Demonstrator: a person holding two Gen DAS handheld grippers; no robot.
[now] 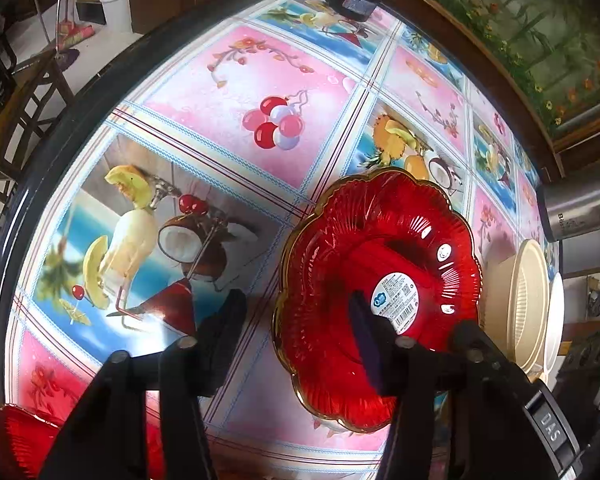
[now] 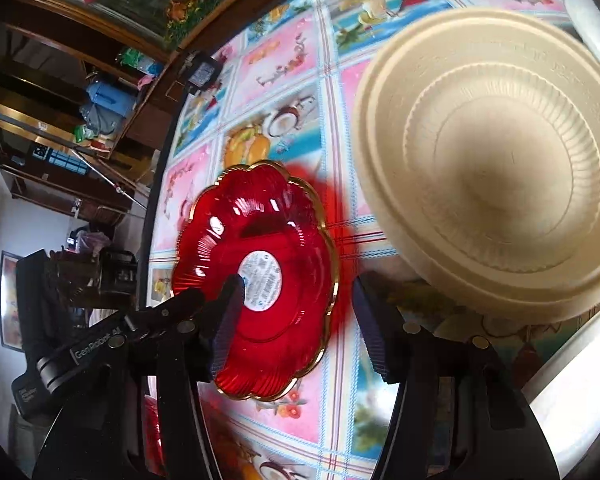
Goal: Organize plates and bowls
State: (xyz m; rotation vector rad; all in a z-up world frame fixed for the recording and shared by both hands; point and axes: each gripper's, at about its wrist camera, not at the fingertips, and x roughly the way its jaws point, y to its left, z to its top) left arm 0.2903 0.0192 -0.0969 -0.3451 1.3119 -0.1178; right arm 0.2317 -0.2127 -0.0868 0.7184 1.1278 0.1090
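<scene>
- Counter (image 1: 204, 92): round, dark-rimmed, covered with a fruit-and-flower print cloth.
- Red plate (image 1: 380, 288): scalloped, gold-edged, translucent, white sticker at its centre. Lies flat on the cloth; also in the right wrist view (image 2: 260, 280).
- Left claw (image 1: 296, 320): spread wide, gripping nothing. One finger sits over the plate's inner area near the sticker, the other over bare cloth beside the rim. Cannot tell if the finger touches the plate.
- Right claw (image 2: 300, 320): spread wide, gripping nothing. Its left finger overlaps the red plate's sticker area in view; contact unclear.
- Cream bowl (image 2: 496, 160): ribbed, tilted up on its side with the inside facing the right camera, blurred. In the left wrist view (image 1: 528, 300) it stands on edge just beside the red plate.
- Second red dish (image 1: 24, 436): partly visible at the counter's near edge.
</scene>
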